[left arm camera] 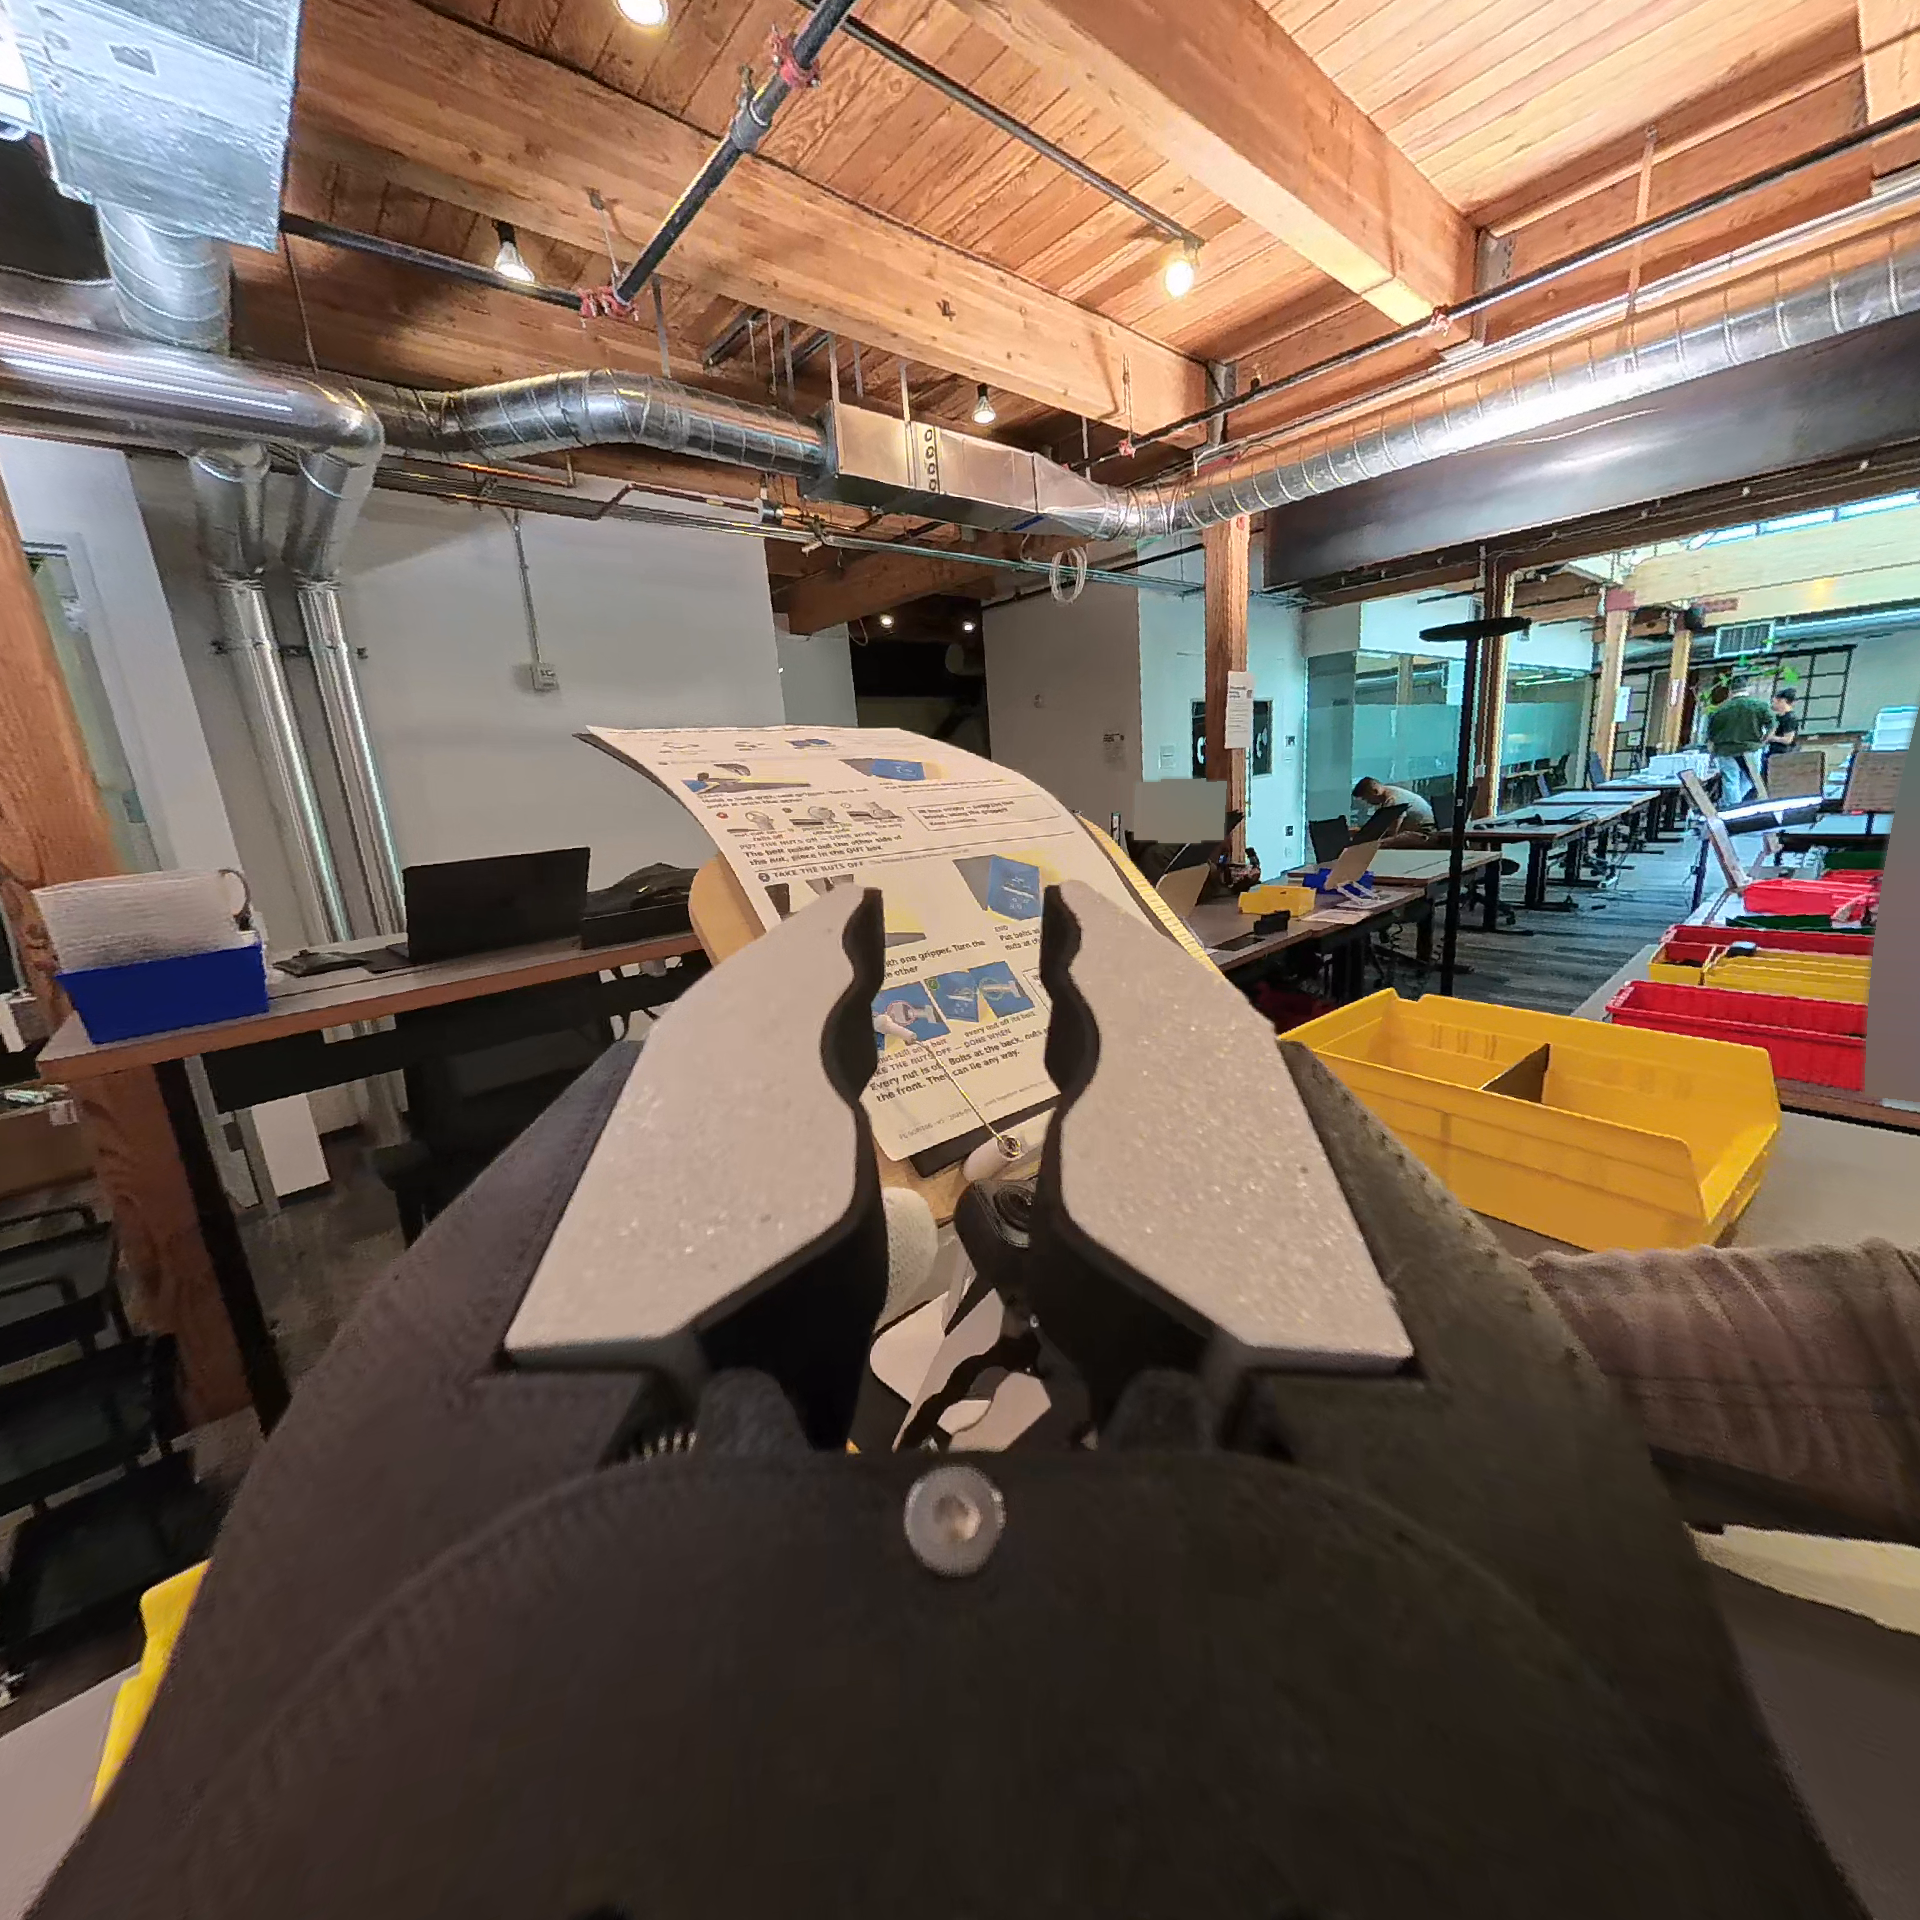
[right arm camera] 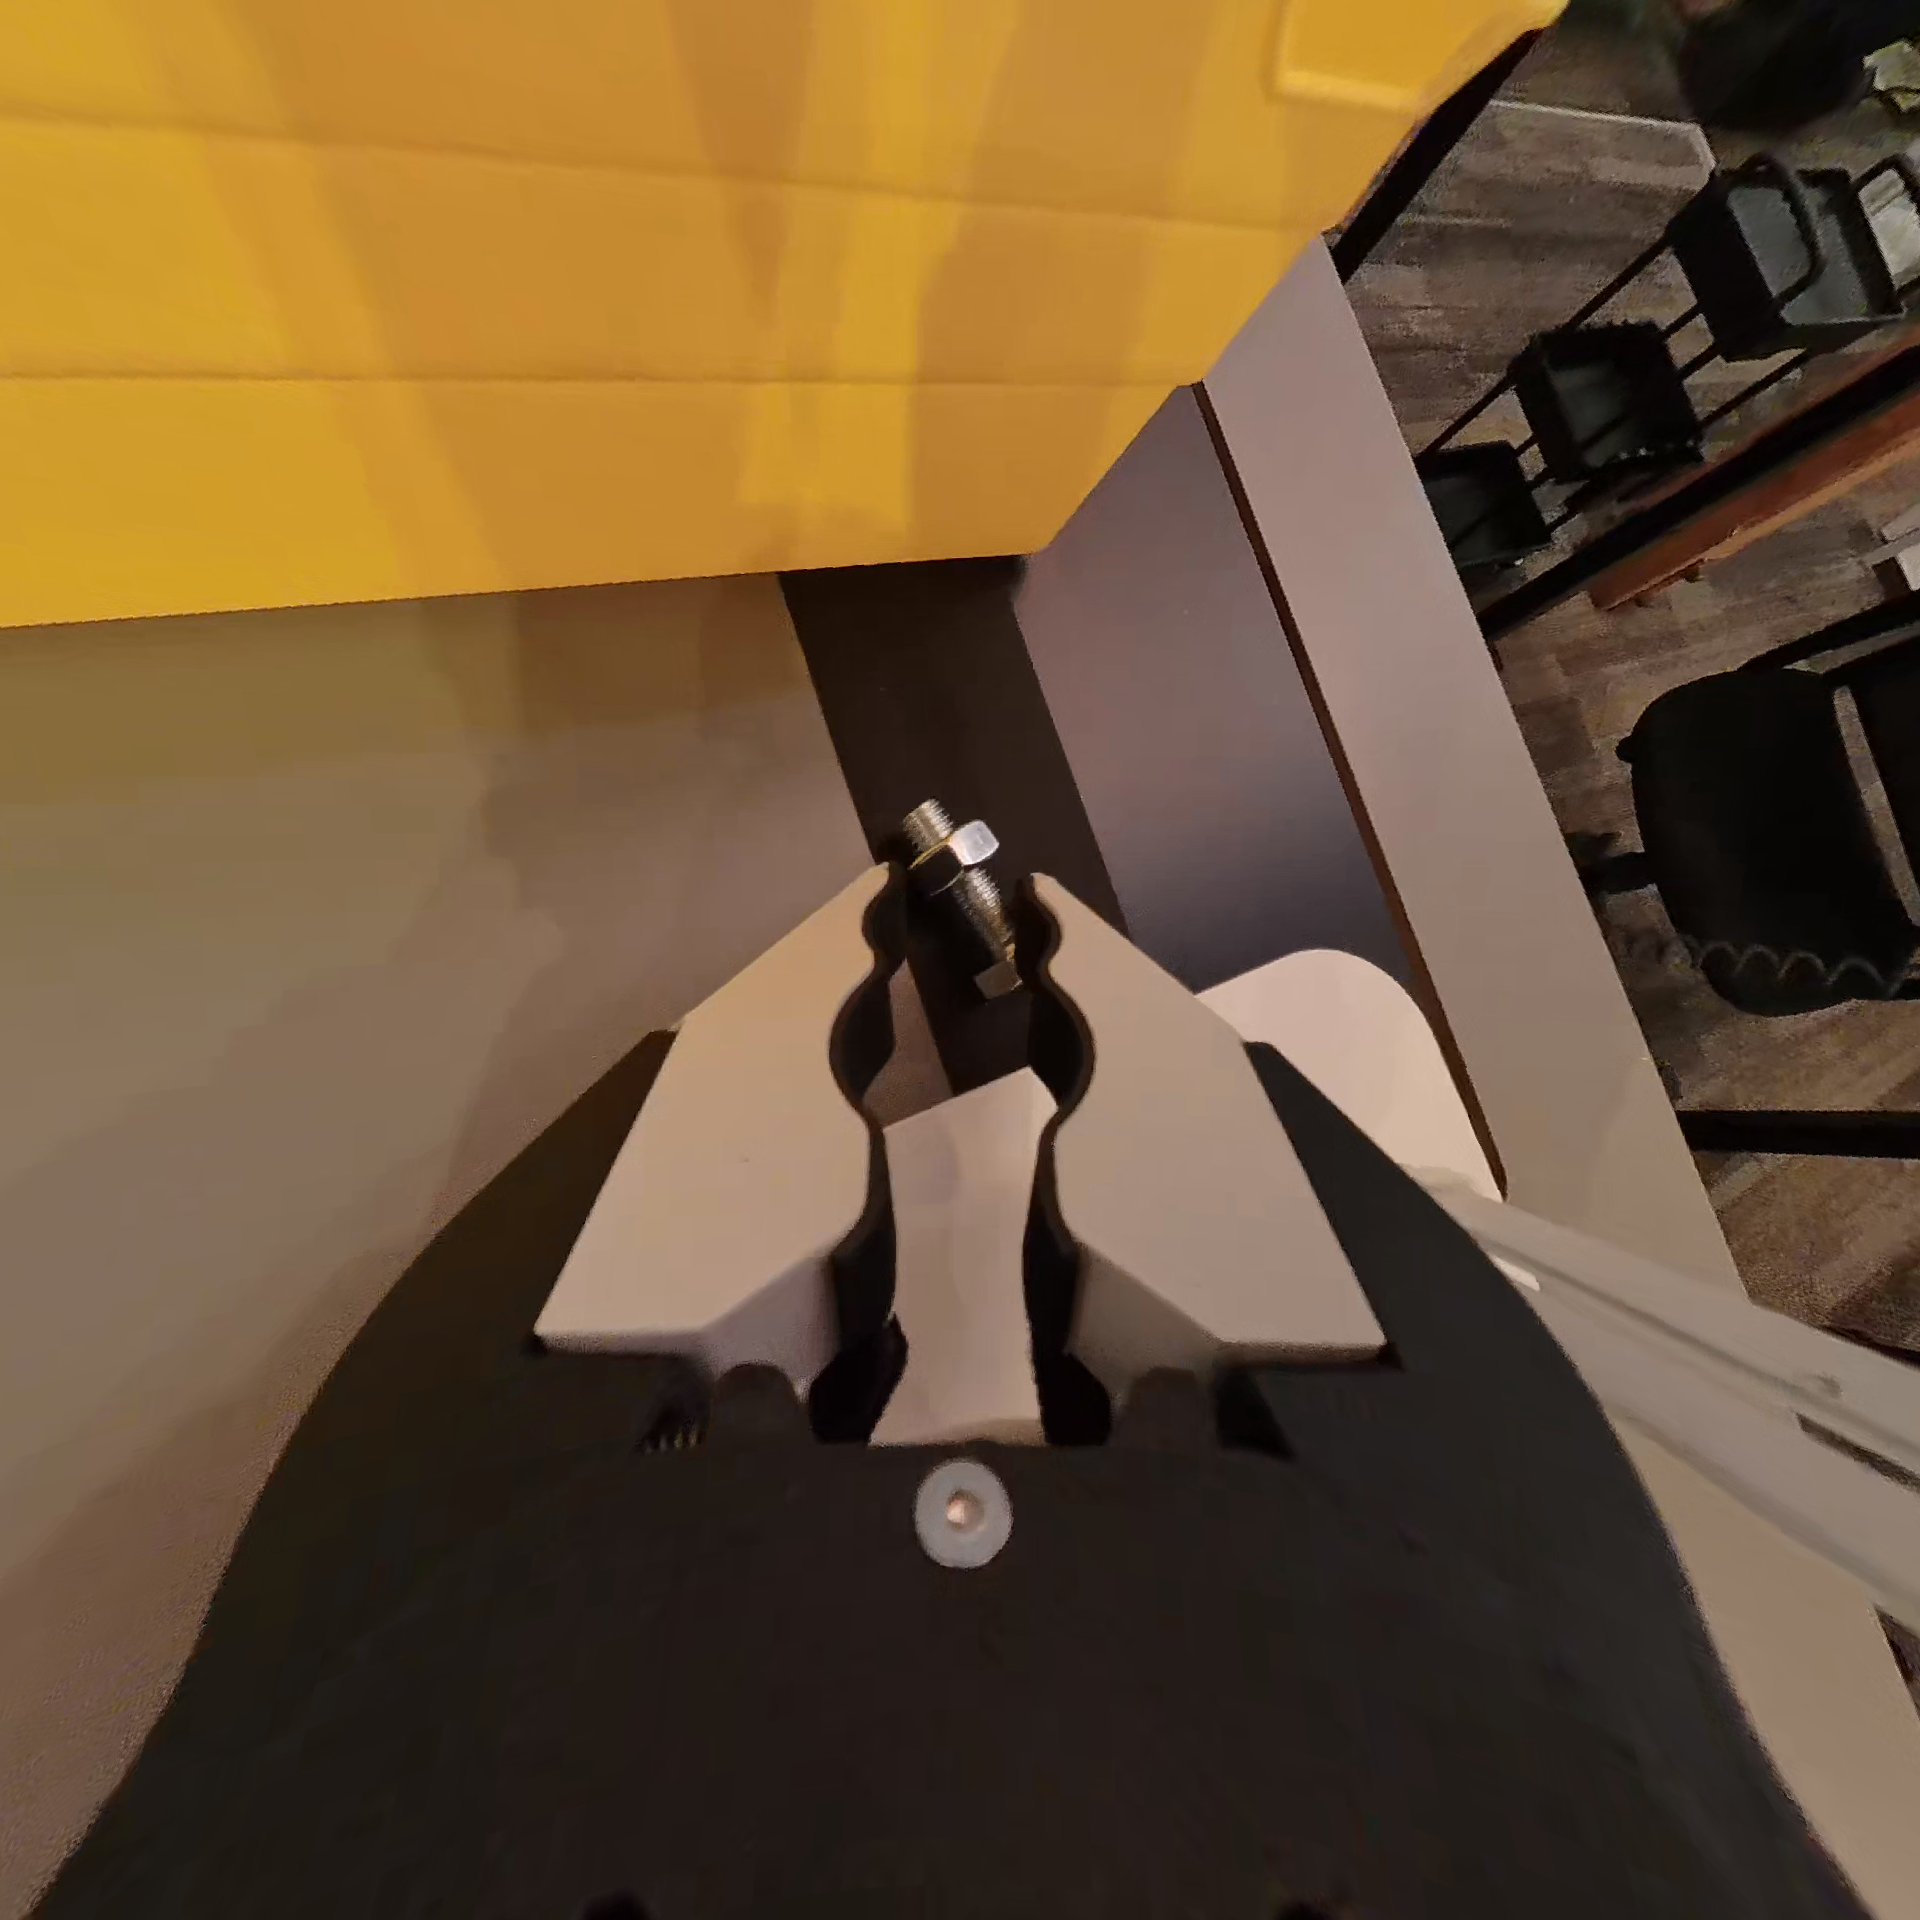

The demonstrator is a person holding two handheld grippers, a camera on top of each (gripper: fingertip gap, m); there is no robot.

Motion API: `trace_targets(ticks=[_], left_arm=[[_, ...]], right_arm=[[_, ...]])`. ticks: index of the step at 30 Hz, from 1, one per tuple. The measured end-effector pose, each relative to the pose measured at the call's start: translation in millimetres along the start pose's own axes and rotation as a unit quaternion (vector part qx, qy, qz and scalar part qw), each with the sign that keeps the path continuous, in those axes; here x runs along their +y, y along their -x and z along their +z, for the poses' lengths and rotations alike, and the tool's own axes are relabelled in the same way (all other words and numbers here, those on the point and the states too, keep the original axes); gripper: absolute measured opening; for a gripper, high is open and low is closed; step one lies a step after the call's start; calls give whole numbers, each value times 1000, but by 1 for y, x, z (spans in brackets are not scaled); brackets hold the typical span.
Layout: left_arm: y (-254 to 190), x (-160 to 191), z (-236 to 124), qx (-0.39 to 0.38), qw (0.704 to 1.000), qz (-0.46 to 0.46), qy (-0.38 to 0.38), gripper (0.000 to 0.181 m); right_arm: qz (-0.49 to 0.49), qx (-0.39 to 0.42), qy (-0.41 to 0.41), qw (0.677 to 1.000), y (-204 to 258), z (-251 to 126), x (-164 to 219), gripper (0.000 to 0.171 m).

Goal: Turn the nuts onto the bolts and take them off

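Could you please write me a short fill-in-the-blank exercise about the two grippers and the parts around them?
1. The bin to the right of the instruction sheet is coloured ___.
2. The bolt between the fingertips of the right gripper carries one ___.
3. The left gripper is open and holds ___.

Missing words: yellow; nut; nothing.

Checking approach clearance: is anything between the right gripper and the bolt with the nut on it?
Nothing visible. The bolt lies on the table right at the open right gripper tips, nut on it. The yellow bin sits beyond.
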State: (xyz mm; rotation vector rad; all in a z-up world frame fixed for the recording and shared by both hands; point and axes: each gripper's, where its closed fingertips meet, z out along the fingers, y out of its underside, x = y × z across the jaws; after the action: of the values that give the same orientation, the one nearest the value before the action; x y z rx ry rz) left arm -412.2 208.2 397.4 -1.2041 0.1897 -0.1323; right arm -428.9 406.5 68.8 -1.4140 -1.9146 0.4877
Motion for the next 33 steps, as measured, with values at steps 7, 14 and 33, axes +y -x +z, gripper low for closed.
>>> trace_targets(ticks=[7, 14, 33], left_arm=[[-1, 9, 2, 19, 1000, -14, 2, 29], [-2, -2, -8, 96, 983, -135, -79, 39], [1, 0, -14, 82, 990, -101, -60, 40]], right_arm=[[-16, 13, -7, 1000, 6, -11, -2, 7], [-27, -11, -2, 1000, 29, -32, -1, 0], [140, -9, 33, 990, 39, -17, 3, 32]])
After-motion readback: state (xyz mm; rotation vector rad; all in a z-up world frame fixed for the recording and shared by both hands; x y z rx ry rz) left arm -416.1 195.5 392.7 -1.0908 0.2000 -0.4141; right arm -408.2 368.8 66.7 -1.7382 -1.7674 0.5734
